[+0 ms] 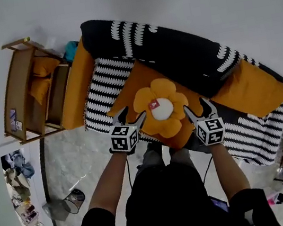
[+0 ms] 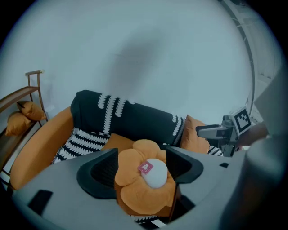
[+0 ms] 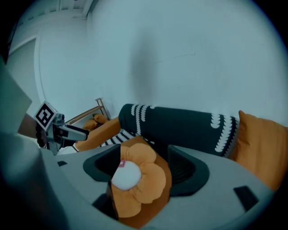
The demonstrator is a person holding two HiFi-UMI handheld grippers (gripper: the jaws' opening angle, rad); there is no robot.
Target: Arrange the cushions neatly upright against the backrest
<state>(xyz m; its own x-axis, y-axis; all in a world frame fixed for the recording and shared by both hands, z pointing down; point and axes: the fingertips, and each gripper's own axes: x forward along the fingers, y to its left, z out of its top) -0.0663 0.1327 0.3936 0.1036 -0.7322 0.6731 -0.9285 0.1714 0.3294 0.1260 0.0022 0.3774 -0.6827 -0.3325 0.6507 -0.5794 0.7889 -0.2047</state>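
Observation:
An orange flower-shaped cushion [image 1: 161, 106] with a white centre and a small red tag lies on a square orange cushion [image 1: 139, 80] in the middle of the sofa seat. Behind them runs the black backrest [image 1: 174, 50] with white patterning. My left gripper [image 1: 131, 116] is open at the near left edge of the cushions. My right gripper [image 1: 199, 108] is open at the near right edge. In the left gripper view the flower cushion [image 2: 144, 175] shows between the spread jaws, and the right gripper view frames the flower cushion [image 3: 137, 175] the same way. Neither pair of pads presses on it.
Another orange cushion [image 1: 250, 89] leans at the sofa's right end. An orange bolster [image 1: 75, 86] lines the left end, beside a black-and-white striped seat cover [image 1: 103, 92]. A wooden shelf [image 1: 22, 92] with orange pillows stands left of the sofa. The person's knees meet the sofa's front.

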